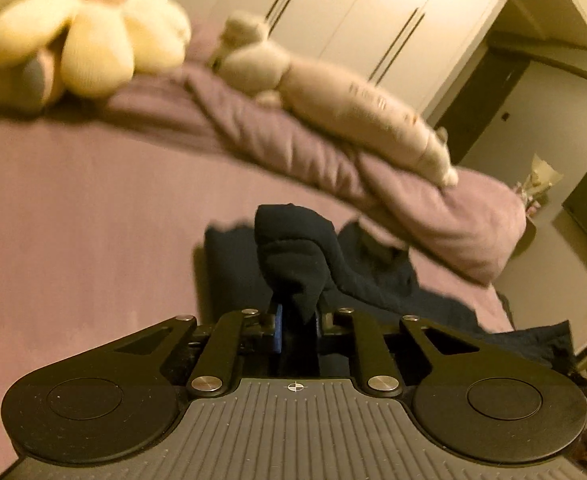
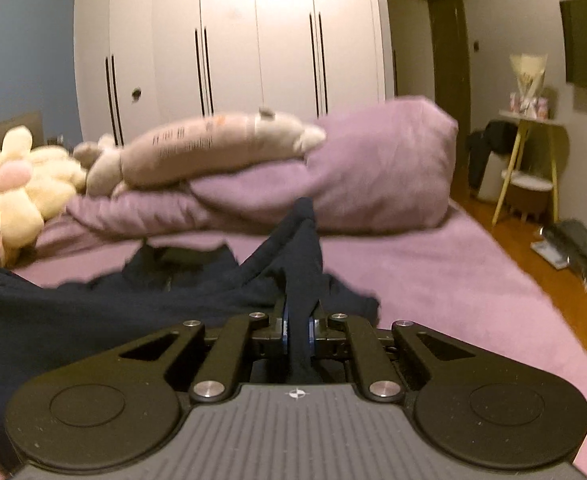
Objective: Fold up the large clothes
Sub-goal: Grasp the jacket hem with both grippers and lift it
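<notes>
In the left wrist view, the left gripper [image 1: 296, 312] is clamped on a bunched wad of the dark navy garment [image 1: 377, 276], which bulges up out of the closed jaws. The rest of the garment trails away over the purple bed sheet [image 1: 73, 208], lying just in front of the rolled purple duvet [image 1: 433, 208]. A long beige plush toy [image 1: 365, 120] rests on top of the duvet, and a cream flower-shaped plush [image 1: 81, 28] sits beyond the duvet's far end.

In the right wrist view, the right gripper [image 2: 298, 326] is likewise pinched on a ridge of the navy garment [image 2: 93, 308], pulled up into a taut peak; the bulk spreads across the sheet in front of the duvet [image 2: 373, 168], toward the flower plush [image 2: 13, 192].

Both grips hold thick, crumpled bunches, not clean edges, so I judge the fold could come out skewed or lumpy. A layer could also slip from either pinch if the cloth is pulled tight between the two. The duvet lies close, and a wide sweep might snag it.
</notes>
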Motion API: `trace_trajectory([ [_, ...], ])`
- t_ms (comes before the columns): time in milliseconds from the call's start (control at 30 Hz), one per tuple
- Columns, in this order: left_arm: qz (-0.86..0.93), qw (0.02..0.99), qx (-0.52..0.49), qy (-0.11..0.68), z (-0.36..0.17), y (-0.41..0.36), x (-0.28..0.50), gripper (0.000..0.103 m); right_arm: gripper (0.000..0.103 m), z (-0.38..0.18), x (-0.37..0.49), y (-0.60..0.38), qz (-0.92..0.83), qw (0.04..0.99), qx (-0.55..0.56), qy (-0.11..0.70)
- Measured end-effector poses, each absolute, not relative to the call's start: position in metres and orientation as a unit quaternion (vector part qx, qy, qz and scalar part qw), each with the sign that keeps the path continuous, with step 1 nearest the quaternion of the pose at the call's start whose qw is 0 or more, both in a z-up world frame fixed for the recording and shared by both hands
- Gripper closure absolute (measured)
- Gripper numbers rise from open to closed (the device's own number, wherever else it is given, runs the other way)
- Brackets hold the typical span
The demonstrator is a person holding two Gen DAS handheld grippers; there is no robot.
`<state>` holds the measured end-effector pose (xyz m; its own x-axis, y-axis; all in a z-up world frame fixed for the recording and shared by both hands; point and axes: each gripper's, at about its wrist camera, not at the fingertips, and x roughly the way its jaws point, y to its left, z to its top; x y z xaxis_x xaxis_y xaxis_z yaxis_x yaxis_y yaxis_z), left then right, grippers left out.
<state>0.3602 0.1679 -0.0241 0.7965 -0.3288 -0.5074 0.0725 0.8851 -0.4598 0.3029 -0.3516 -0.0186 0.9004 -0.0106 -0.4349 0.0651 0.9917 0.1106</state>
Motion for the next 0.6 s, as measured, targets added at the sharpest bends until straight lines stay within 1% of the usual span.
trace_trajectory([
  [167, -0.062, 0.951, -0.157, 0.260, 0.011, 0.146, 0.398, 0.087, 0.095, 0.010, 0.364, -0.338, -0.052, 0.978, 0.038, 0.197],
  [267, -0.024, 0.960, -0.147, 0.238, 0.019, 0.133, 0.433, 0.087, 0.095, 0.019, 0.413, -0.326, -0.083, 0.979, 0.016, 0.186],
  [367, 0.013, 0.973, -0.105, 0.204, 0.022, 0.108, 0.468, 0.087, 0.095, 0.017, 0.453, -0.314, -0.119, 0.977, -0.006, 0.178],
  [467, 0.040, 0.978, -0.086, 0.185, 0.009, 0.086, 0.498, 0.087, 0.095, -0.001, 0.489, -0.307, -0.160, 0.970, -0.024, 0.182],
  [600, 0.075, 0.975, -0.052, 0.203, -0.042, 0.062, 0.530, 0.086, 0.095, -0.049, 0.518, -0.311, -0.177, 0.958, -0.015, 0.225],
])
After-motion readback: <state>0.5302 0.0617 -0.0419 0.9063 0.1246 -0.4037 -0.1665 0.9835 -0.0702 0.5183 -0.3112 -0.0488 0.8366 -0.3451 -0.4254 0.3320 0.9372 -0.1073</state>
